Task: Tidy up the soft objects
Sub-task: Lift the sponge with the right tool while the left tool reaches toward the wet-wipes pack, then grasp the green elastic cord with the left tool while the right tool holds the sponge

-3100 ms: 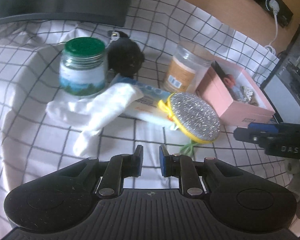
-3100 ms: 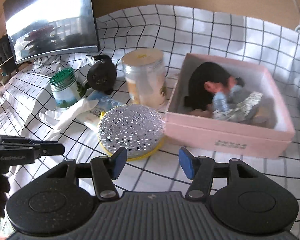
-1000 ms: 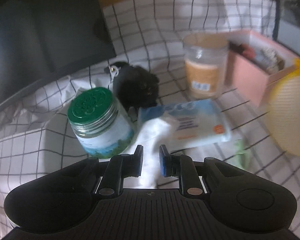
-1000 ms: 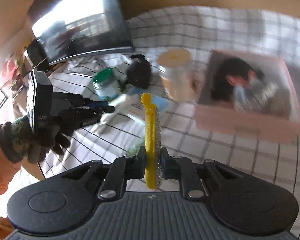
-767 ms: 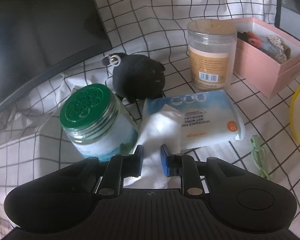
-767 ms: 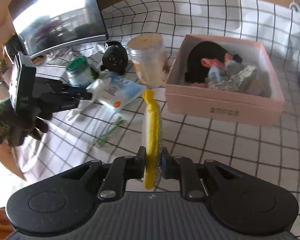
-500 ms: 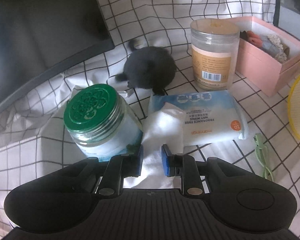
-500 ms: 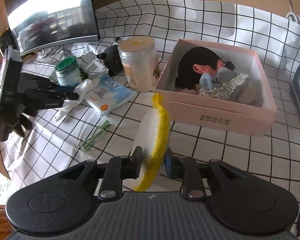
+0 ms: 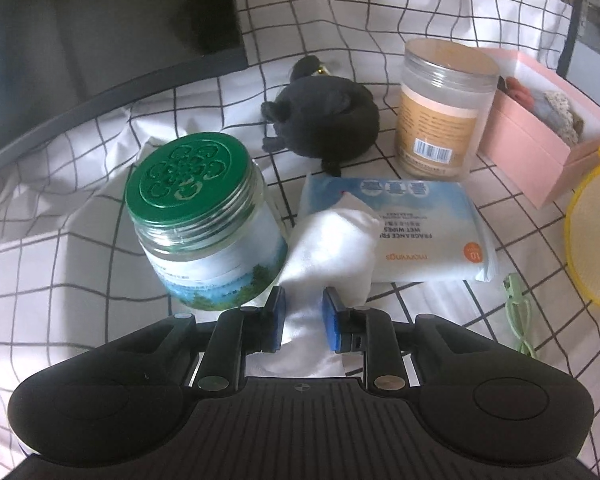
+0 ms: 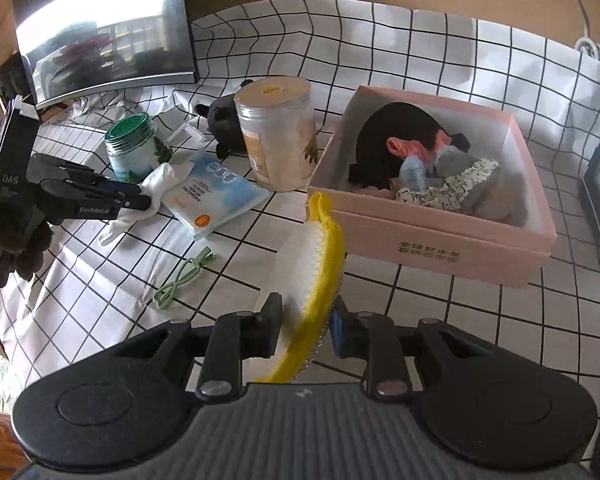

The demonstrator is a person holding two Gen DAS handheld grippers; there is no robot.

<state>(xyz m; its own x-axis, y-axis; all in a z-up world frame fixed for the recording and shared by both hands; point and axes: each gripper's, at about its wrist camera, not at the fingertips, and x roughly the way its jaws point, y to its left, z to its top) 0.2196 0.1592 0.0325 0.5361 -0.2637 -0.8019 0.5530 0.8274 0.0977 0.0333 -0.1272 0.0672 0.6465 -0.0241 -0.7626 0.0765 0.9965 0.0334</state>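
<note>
the right gripper (image 10: 304, 322) has its jaws pinched on the lower part of the pad (image 10: 308, 264), a yellow-rimmed scrub disc held on edge and tilted, clear of the table (image 10: 440, 320) and just short of the pink box (image 10: 432, 240). to place it well, lift the pad above the near wall before moving forward, then lower it into the space left of the soft bits already inside (the black and pink pieces fill the middle), and only part the jaws once it rests on something; letting go early would likely drop it against the wall or outside

the left gripper (image 9: 303, 318) sits low over the glove (image 9: 332, 248), a white cloth one with the jaws set a little apart either side of its bunched cuff; whether they truly grip it i cannot tell. the glove lies partly over the wipes (image 9: 412, 224) and right against the green jar (image 9: 204, 220), so a pull should go up and back, slowly, or the jar may tip and the wipes drag along

further off stand the plush (image 9: 328, 120) and the tan jar (image 9: 440, 108), both best left alone for now
</note>
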